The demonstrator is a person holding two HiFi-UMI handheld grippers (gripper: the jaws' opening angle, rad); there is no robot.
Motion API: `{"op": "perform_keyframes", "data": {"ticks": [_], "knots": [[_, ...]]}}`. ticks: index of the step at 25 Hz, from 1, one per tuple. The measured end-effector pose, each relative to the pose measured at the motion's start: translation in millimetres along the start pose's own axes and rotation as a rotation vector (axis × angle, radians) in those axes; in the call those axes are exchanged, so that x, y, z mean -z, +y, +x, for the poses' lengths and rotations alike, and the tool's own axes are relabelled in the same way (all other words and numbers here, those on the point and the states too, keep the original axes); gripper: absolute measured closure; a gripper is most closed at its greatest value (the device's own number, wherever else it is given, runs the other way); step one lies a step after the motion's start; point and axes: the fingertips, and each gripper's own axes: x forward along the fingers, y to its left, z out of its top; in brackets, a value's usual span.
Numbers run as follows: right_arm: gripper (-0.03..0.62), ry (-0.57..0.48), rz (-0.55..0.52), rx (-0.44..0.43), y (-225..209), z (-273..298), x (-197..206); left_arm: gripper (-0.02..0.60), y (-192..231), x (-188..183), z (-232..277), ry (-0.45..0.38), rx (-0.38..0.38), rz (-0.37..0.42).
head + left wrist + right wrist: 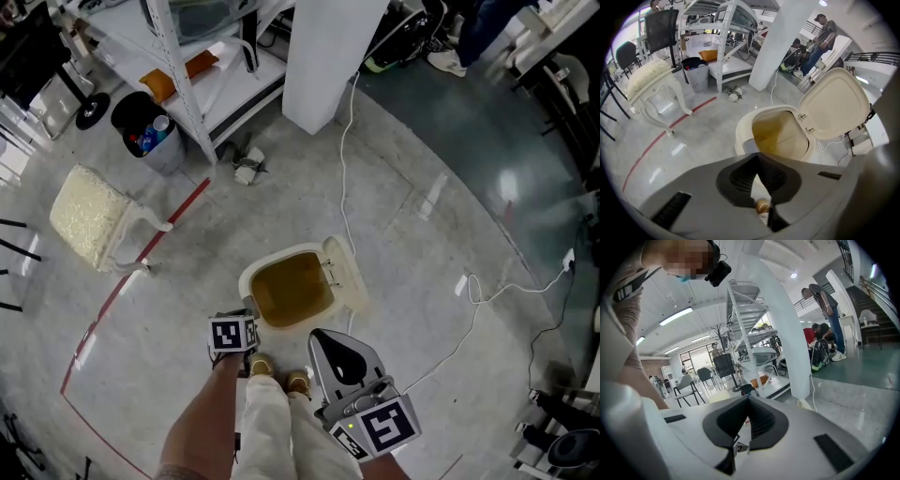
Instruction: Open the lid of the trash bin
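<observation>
A cream trash bin [249,277] stands on the floor right in front of me, its yellowish inside showing. Its lid [345,274] is swung up on the hinges at the bin's far right side and leans back; in the left gripper view the lid [834,105] stands nearly upright. My left gripper [249,309] hangs by the bin's near rim, jaws together with nothing held; a grey part of the bin front [750,145] lies just past its tips [758,154]. My right gripper [321,336] hovers at the bin's near right, shut and empty, pointing away across the room [749,398].
My shoes [279,375] are just short of the bin. A cream cushioned chair [89,220] stands left, a dark bin of rubbish [148,131] and a white shelf rack [206,75] behind it. A white pillar [328,56], a white cable [469,291] and red floor line [141,262] are around.
</observation>
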Motion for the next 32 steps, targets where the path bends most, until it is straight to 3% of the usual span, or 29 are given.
{"op": "perform_keyframes", "data": {"ticks": [9,15,23,32], "knots": [[0.560,-0.025,0.004,-0.010,21.3,-28.8,-45.4,0.591,-20.4,-40.0,-83.3,-0.053,-0.006,0.018],[0.560,-0.028,-0.003,-0.021,41.3,-54.8,-76.2,0.591,-50.9,-89.9,-172.4,-0.150,0.005,0.050],[0.560,-0.012,0.013,-0.050,66.0,-85.9,-97.5,0.591,-102.8,-128.1,-297.0,-0.310,0.001,0.161],[0.560,-0.018,-0.006,-0.078,73.4,-108.9,-126.5,0.591,-139.4,-142.7,-409.1,-0.462,0.046,0.149]]}}
